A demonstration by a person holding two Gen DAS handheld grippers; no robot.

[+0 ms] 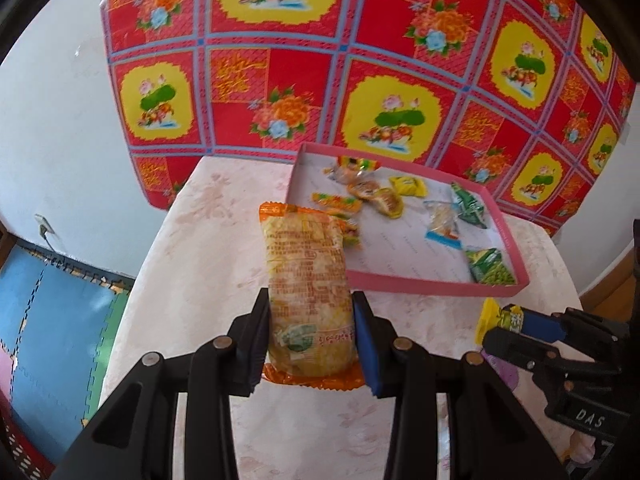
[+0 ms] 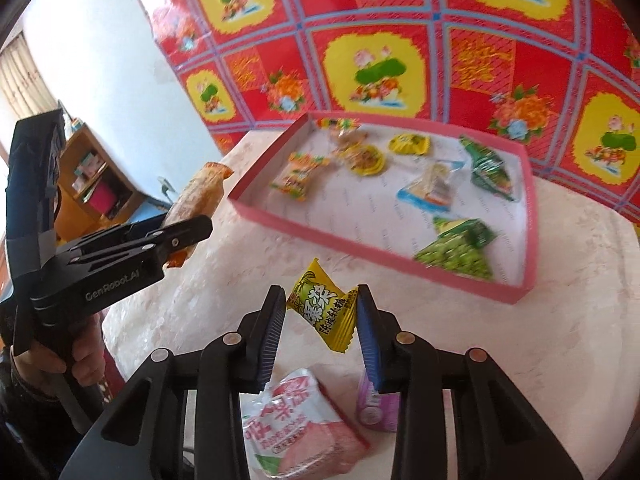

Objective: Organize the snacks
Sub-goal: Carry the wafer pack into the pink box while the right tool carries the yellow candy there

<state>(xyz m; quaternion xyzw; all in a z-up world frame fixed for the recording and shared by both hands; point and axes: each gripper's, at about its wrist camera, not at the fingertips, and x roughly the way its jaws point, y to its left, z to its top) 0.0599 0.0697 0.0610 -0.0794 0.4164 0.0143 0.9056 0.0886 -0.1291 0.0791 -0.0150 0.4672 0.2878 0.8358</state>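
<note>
Gripping snacks above a pale tabletop (image 1: 192, 264), both claws stand short of the pink tray (image 1: 416, 280).

The left gripper (image 1: 312, 340) is clamped on a long orange-edged cracker packet (image 1: 306, 280), whose far end overlaps the tray's near-left corner; its lower end is hidden behind the fingers. In the right wrist view a hand (image 2: 86, 360) holding that tool is half cut off at the left edge. The right gripper (image 2: 322, 320) pinches a yellow candy wrapper (image 2: 324, 312) clear of the table, with a pink-and-white snack pack (image 2: 296, 428) and a purple packet (image 2: 378, 408) partly hidden below its fingers. The tray holds scattered small sweets, blurred, and green triangular packets (image 2: 456, 254) near its right rim. Bare table lies before the tray; red floral cloth (image 1: 360, 60) hangs close behind it.
</note>
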